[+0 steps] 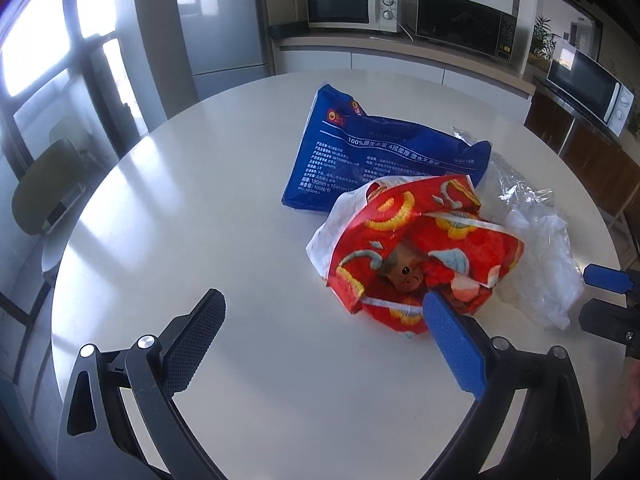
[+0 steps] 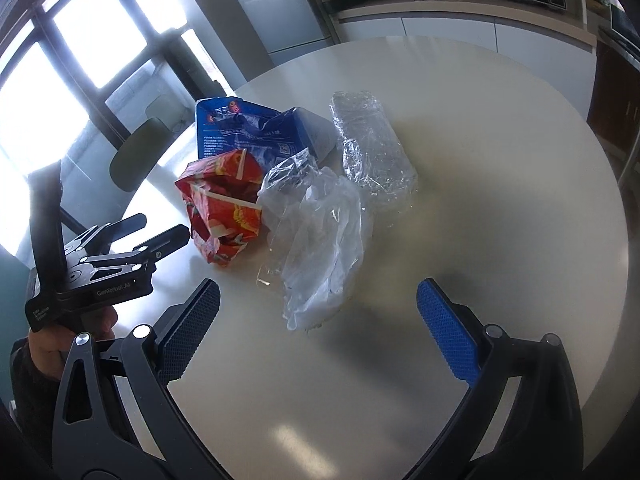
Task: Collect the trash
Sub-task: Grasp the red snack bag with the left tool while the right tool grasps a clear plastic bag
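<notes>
The round white table (image 1: 200,220) carries all the trash at about one o'clock from the left gripper (image 1: 324,344): blue tissue pack (image 1: 360,160) farthest, then clear crumpled plastic (image 2: 320,240), then the red patterned bag (image 1: 420,248) nearest. Both the left gripper and the right gripper (image 2: 318,332) stand wide, holding nothing. Best to pinch a firm fold of the red bag — thin film slips — before lifting.
</notes>
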Tool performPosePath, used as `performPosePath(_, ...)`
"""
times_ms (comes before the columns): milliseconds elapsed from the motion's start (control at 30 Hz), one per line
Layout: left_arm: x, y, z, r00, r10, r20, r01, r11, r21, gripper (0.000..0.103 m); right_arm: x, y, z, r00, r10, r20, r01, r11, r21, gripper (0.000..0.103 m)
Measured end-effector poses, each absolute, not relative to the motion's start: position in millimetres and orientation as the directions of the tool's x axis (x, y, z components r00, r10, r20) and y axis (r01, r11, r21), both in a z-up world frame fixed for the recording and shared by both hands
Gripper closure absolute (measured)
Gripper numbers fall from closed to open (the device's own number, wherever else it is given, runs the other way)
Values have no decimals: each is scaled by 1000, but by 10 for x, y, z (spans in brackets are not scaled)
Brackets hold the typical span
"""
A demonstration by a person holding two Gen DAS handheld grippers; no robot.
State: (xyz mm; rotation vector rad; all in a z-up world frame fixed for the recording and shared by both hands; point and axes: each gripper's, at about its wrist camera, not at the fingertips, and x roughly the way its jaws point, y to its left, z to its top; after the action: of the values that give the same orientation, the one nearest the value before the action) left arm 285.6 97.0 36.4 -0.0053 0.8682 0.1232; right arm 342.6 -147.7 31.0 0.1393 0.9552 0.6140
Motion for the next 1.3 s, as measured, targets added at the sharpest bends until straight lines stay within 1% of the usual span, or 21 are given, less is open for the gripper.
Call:
performPosePath(133, 2984, 974, 343, 645, 114, -756, -86, 993, 77, 6, 3540, -1423, 259, 424, 542, -726, -416, 828, 376, 9)
performPosePath(167, 3028, 986, 328, 640, 123, -759, -88, 992, 86, 6, 3559, -1403, 249, 421, 542, -727, -417, 827, 376, 12)
performPosePath(200, 3058, 995, 316, 637, 122, -761, -84, 992, 89, 9, 3573, -1378, 236, 419, 541, -729, -420, 827, 373, 14)
performPosePath(233, 3079, 994, 310, 636, 113, -764, -70, 994, 89, 11, 3596, -1350, 222, 416, 540, -732, -423, 827, 370, 18)
performPosePath(300, 3108, 990, 291, 629, 102, -771, -43, 994, 96, 25, 3613, -1308, 188, 404, 538, -740, -431, 826, 365, 25)
performPosePath(333, 3114, 991, 279, 625, 95, -775, -34, 995, 95, 29, 3609, -1294, 174, 399, 537, -743, -434, 824, 363, 32)
performPosePath(400, 3123, 999, 266, 621, 77, -780, -19, 996, 83, 45, 3599, -1271, 171, 402, 536, -742, -444, 823, 354, 43)
performPosePath(433, 3131, 1009, 258, 619, 75, -782, -17, 996, 83, 50, 3599, -1264, 166, 396, 539, -744, -447, 820, 357, 52)
performPosePath(467, 3118, 1008, 254, 619, 65, -782, -9, 997, 76, 59, 3582, -1265, 163, 398, 537, -744, -445, 822, 355, 54)
performPosePath(500, 3099, 1002, 248, 621, 54, -782, 5, 997, 72, 72, 3568, -1264, 166, 400, 537, -743, -448, 822, 352, 57)
performPosePath(533, 3088, 992, 237, 619, 51, -784, 12, 997, 75, 77, 3547, -1266, 172, 402, 537, -742, -454, 821, 348, 60)
performPosePath(567, 3075, 979, 225, 617, 54, -785, 18, 996, 83, 83, 3525, -1269, 181, 405, 534, -742, -457, 821, 342, 61)
performPosePath(633, 3043, 963, 217, 620, 54, -783, 25, 996, 89, 86, 3480, -1290, 204, 412, 538, -735, -461, 819, 342, 68)
performPosePath(700, 3036, 965, 218, 619, 51, -784, 26, 996, 85, 92, 3435, -1307, 232, 411, 544, -732, -466, 815, 344, 73)
performPosePath(733, 3023, 973, 218, 618, 46, -785, 23, 997, 77, 94, 3409, -1323, 247, 411, 547, -730, -473, 812, 342, 90)
performPosePath(867, 2962, 984, 253, 615, 14, -788, 24, 999, 37, 98, 3293, -1353, 309, 415, 555, -721, -493, 803, 334, 91)
performPosePath(1300, 2327, 1048, 440, 658, -10, -753, -7, 1000, -19, 98, 2792, -1557, 507, 425, 588, -688, -525, 779, 342, 91)
